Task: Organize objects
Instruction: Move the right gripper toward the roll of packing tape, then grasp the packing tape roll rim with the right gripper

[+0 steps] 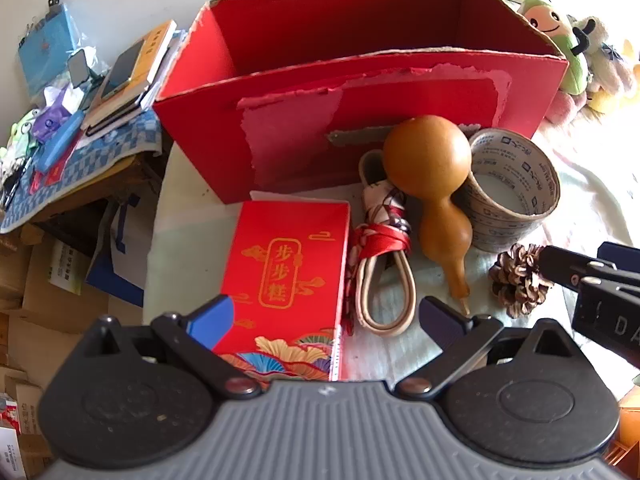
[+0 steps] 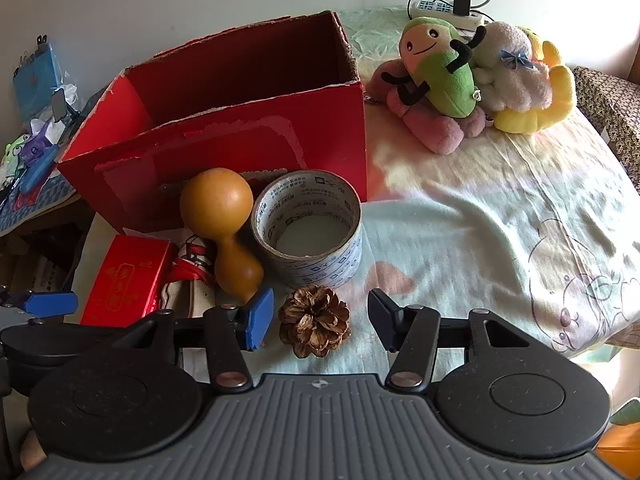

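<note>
A big open red cardboard box (image 1: 360,92) (image 2: 224,120) stands on the bed. In front of it lie a flat red gift box (image 1: 288,280) (image 2: 128,276), a strap with red ribbon (image 1: 384,256) (image 2: 192,268), a brown gourd (image 1: 432,184) (image 2: 228,224), a tape roll (image 1: 516,192) (image 2: 312,228) and a pine cone (image 1: 520,280) (image 2: 314,320). My left gripper (image 1: 326,320) is open, its fingers either side of the gift box's near end. My right gripper (image 2: 320,320) is open around the pine cone; it also shows in the left wrist view (image 1: 592,276).
Plush toys (image 2: 472,76) (image 1: 572,48) sit at the back right of the bed sheet (image 2: 500,220). A power strip (image 2: 444,12) lies behind them. A cluttered side table (image 1: 80,120) with books stands left, cartons below it.
</note>
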